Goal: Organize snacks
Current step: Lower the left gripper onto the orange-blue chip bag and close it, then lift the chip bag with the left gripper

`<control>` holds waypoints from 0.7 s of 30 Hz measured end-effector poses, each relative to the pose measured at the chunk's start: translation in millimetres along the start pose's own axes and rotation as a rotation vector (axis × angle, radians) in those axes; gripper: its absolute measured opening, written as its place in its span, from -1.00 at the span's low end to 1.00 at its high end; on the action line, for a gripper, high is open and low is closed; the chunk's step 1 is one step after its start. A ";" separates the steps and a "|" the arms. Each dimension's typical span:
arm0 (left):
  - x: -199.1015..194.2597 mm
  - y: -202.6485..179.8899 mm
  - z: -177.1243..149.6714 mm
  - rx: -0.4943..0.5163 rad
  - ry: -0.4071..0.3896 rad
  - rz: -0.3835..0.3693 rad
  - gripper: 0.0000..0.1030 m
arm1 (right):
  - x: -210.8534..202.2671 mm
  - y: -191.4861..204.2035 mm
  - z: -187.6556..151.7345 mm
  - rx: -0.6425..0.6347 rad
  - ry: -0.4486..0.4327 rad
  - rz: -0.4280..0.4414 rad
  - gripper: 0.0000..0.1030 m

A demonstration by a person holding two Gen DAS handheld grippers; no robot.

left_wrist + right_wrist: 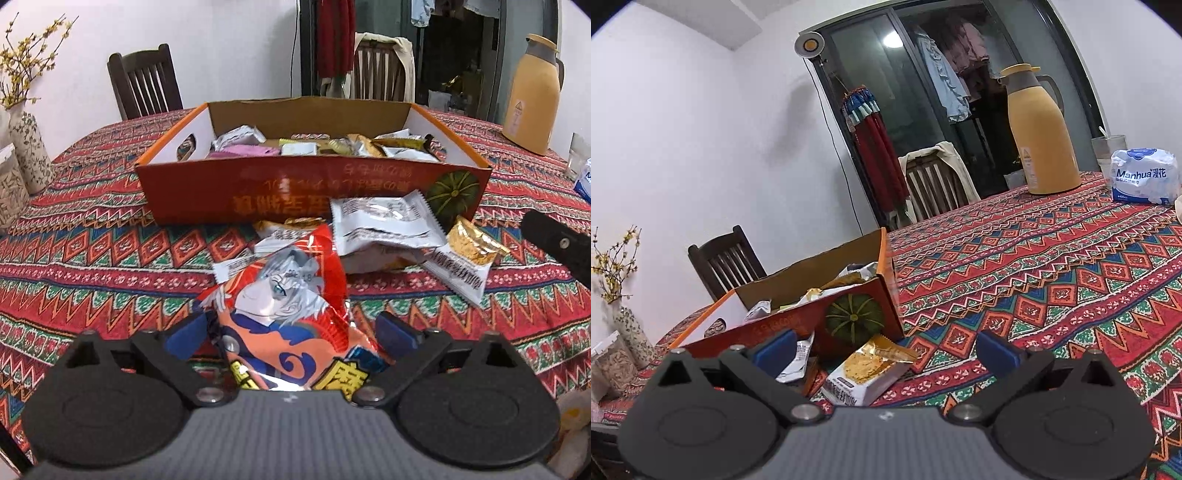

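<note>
Left gripper (291,330): jaws wide apart, an orange-red snack bag with a cartoon figure (284,306) lies between them. The left blue pad (186,332) looks to be at the bag's edge; contact cannot be confirmed. The right pad (393,330) is clear of the bag, with a gap showing. No clamp is seen. The bag's lower end is tucked under the gripper body, the upper end points ahead toward the box.

Just ahead of the left tongs, beyond the bag, loose packets are piled on the patterned tablecloth (92,258): a silver-white packet (380,221), a gold-topped packet (469,254) ahead and to the right, and another white packet (280,236) partly hidden under the bag. Behind the pile an open orange cardboard box (310,199) stands, pumpkin print on its near wall, several wrapped snacks inside. The silver-white packet is up against the box's near wall.

Right gripper (886,350): jaws spread wide, nothing held. The gold-topped packet is seen lying on the cloth between the two fingers, slightly left of centre, touched by neither pad. The box is ahead and to the left of these tongs. Bare cloth is ahead and to the right.

Far ahead right of the right tongs: a yellow thermos jug (1043,136) and a tissue pack (1143,177). Part of the right gripper's black finger is visible at the right edge of the left view.
</note>
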State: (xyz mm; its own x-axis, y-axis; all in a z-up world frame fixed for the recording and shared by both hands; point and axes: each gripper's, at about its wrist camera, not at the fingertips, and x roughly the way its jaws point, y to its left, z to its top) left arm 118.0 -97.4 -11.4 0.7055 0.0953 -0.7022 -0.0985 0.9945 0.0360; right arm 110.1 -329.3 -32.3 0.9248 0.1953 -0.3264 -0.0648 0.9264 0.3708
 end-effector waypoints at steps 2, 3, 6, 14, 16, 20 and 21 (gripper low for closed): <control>-0.2 6.2 -0.6 -0.001 0.005 -0.002 0.66 | 0.0 0.0 0.0 0.000 0.000 0.000 1.00; -0.9 10.1 -0.8 0.001 0.002 -0.002 0.64 | -0.1 -0.1 -0.1 0.000 0.000 0.000 1.00; -2.6 19.9 0.0 0.001 -0.010 0.003 0.54 | 0.1 0.0 -0.3 -0.001 0.001 0.000 1.00; -10.0 32.9 2.6 0.007 -0.051 -0.002 0.81 | 1.5 0.3 -1.3 -0.004 0.010 -0.001 1.00; -18.4 32.5 1.2 0.012 -0.085 -0.004 0.94 | 2.1 0.3 -1.3 -0.005 0.013 -0.002 1.00; -29.7 35.2 -1.3 0.003 -0.111 0.010 1.00 | 1.8 0.5 -1.2 -0.008 0.015 0.004 1.00; -29.7 36.8 -2.6 -0.006 -0.104 0.016 1.00 | 2.0 0.5 -1.0 -0.008 0.016 0.004 1.00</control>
State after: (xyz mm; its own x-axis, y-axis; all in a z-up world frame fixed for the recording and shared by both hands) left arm 91.6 -63.7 8.9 0.7729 0.1158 -0.6239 -0.1143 0.9925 0.0426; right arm 111.6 -328.1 -33.7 0.9186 0.2042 -0.3383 -0.0718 0.9282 0.3652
